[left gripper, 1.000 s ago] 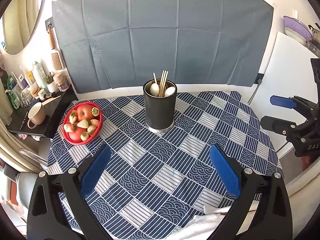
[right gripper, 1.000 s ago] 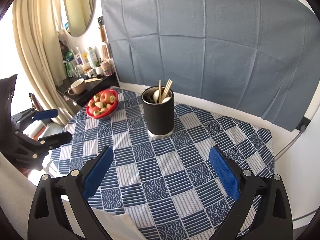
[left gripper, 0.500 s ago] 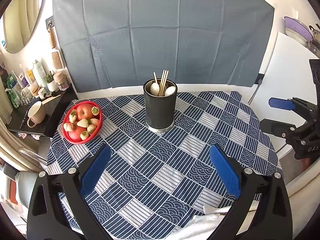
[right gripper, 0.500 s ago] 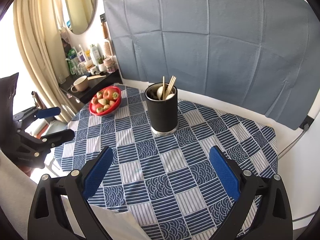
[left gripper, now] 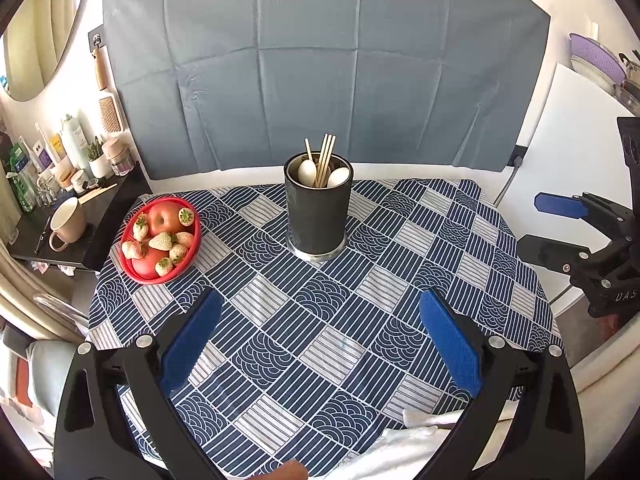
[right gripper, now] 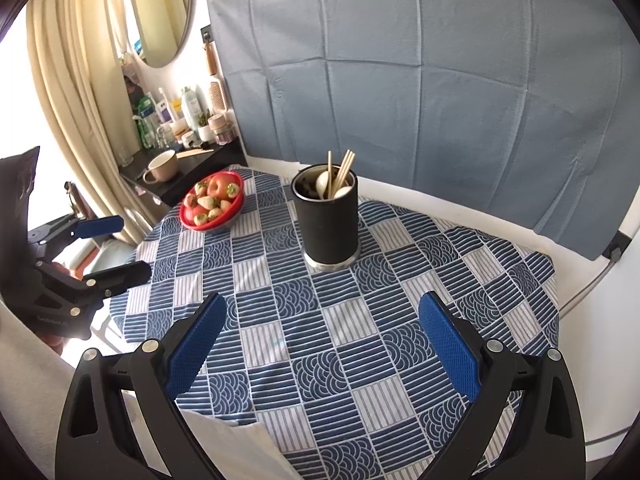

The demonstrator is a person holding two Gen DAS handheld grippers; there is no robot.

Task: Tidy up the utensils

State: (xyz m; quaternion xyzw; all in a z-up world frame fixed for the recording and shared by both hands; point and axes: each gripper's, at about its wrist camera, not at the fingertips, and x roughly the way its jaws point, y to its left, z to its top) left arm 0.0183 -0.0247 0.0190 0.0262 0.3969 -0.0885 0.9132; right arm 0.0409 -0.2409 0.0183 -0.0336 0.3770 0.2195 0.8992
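A black cylindrical utensil holder (left gripper: 319, 208) stands upright at the back middle of the table; it also shows in the right wrist view (right gripper: 326, 220). Wooden chopsticks (left gripper: 323, 158) and white spoons (left gripper: 307, 172) stand inside it. My left gripper (left gripper: 320, 344) is open and empty above the near part of the table, well short of the holder. My right gripper (right gripper: 322, 344) is open and empty, also short of the holder. The right gripper shows at the right edge of the left wrist view (left gripper: 560, 224), and the left gripper at the left edge of the right wrist view (right gripper: 104, 248).
A red bowl of apples and strawberries (left gripper: 162, 238) sits left of the holder. The blue patterned tablecloth (left gripper: 360, 320) covers the table. A dark side shelf (left gripper: 52, 236) with a mug and bottles stands beyond the table's left edge. A grey cloth (left gripper: 320, 80) hangs behind.
The right gripper has drifted right and a little back, so the holder sits nearer the middle of its view. The left gripper has barely moved. Both stay open.
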